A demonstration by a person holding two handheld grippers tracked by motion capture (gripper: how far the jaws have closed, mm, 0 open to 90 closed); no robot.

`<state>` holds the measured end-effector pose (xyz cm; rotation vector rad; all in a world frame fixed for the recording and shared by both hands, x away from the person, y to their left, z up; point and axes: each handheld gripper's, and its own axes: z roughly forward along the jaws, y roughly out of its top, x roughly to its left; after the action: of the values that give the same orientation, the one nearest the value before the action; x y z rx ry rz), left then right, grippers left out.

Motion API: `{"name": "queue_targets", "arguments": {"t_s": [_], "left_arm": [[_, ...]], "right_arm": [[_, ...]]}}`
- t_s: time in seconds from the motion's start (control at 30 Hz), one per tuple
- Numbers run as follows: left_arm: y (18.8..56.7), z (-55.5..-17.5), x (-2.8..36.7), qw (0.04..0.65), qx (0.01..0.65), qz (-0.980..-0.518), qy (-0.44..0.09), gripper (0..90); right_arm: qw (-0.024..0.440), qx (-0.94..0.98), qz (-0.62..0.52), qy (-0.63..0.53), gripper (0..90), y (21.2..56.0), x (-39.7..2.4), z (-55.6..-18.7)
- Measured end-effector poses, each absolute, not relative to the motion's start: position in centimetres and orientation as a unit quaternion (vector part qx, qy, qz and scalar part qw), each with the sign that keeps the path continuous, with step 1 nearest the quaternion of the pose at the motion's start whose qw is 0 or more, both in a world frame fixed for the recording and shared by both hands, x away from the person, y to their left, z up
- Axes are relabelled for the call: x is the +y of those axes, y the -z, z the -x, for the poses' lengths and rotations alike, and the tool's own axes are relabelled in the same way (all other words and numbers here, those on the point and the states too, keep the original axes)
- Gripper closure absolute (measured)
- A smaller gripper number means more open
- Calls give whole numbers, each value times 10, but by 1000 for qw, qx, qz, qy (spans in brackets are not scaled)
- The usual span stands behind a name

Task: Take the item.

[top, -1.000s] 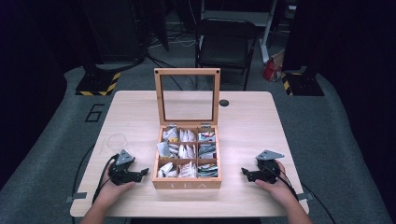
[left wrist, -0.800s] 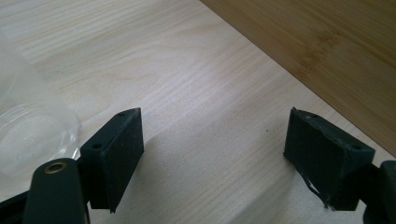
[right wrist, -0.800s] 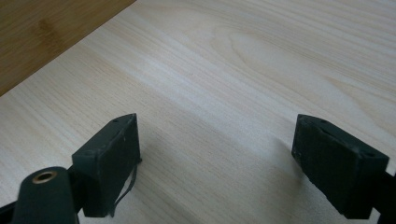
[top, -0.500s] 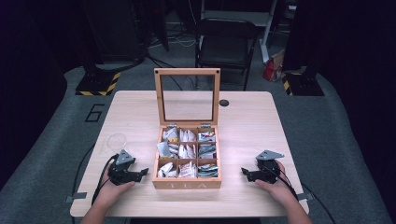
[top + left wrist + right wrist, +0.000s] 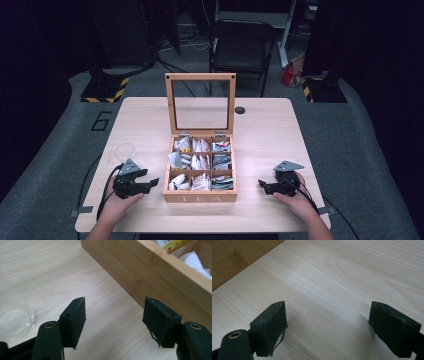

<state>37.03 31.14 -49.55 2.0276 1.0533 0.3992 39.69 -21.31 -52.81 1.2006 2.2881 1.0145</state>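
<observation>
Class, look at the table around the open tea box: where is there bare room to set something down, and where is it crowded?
Bare tabletop runs right of the upright glass lid, past the small black disc, and left of the lid too. The front corners are crowded: the left gripper and clear glass cup beside the tea box, and the right gripper.

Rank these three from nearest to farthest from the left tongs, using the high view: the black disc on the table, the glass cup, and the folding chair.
From the left tongs:
1. Glass cup, on the table just beyond them, towards its left edge.
2. Black disc, near the far edge, right of the open lid.
3. Folding chair, on the floor beyond the table.
</observation>
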Motion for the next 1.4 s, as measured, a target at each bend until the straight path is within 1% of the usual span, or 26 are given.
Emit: {"name": "queue_targets", "arguments": {"t_s": [0.17,0.27,0.43,0.63,0.67,1.13,1.4], "left_arm": [[488,-368,312,412,426,-790,-153,396],[483,-369,312,417,435,-782,-158,421],[470,-376,312,418,432,-781,-167,438],[460,-386,309,423,432,-779,-167,481],[458,-387,309,422,431,-781,-164,501],[430,-415,293,421,408,-793,-166,535],[425,-423,289,428,413,-789,-156,560]], "right_arm": [[182,810,-425,-359,139,528,-213,-397],[182,811,-425,-359,139,528,-213,-397],[182,810,-426,-360,139,528,-213,-397],[182,810,-426,-359,139,528,-213,-397],[182,810,-426,-359,139,528,-213,-397],[181,811,-425,-360,139,528,-213,-397],[181,810,-425,-360,139,528,-213,-397]]}}
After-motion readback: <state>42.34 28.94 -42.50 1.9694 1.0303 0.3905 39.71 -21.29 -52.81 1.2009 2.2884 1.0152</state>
